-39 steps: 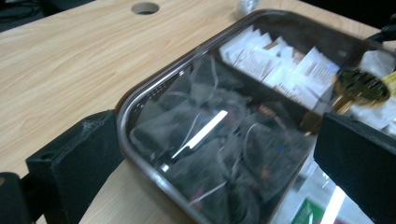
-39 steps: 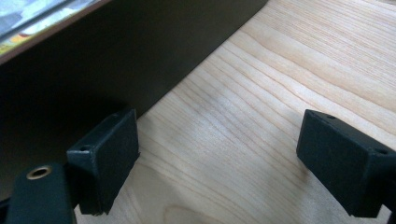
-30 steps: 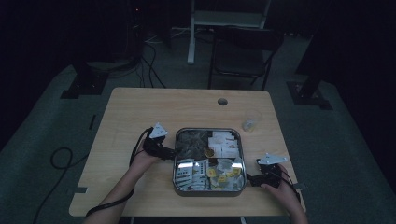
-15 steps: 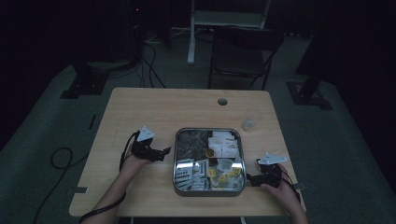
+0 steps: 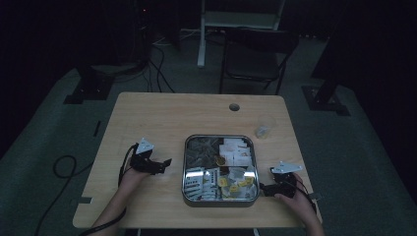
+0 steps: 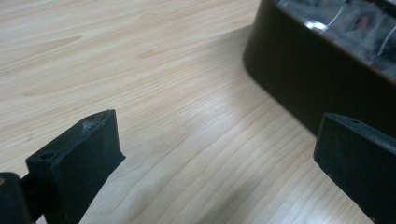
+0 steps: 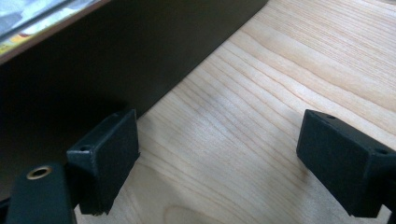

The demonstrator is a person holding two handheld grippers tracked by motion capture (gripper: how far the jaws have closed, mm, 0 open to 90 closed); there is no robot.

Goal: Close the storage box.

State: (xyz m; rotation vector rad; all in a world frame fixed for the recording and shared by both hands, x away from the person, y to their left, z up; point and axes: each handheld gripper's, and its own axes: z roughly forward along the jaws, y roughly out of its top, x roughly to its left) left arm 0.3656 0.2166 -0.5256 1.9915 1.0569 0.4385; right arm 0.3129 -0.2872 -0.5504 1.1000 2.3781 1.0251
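Note:
A square metal tray (image 5: 186, 162) with several packets and small items in it sits on the wooden table (image 5: 167, 118). My left gripper (image 5: 166, 163) is open on the table left of the tray, a short gap away, with only bare wood between its fingers (image 6: 84, 154). The tray's dark wall (image 6: 303, 70) shows at the upper right of the left gripper view. At the tray's right front corner my right gripper (image 5: 263, 189) stands open, one of its fingers (image 7: 107, 158) close against the tray's dark side (image 7: 116, 56).
A clear plastic cup (image 5: 264, 126) stands on the table behind the tray, to the right. A round cable hole (image 5: 234, 106) is near the far edge. A folding chair (image 5: 255, 54) stands beyond the table.
My left gripper has drawn back leftward, away from the tray's left side. The right gripper has stayed by the tray's right front corner.

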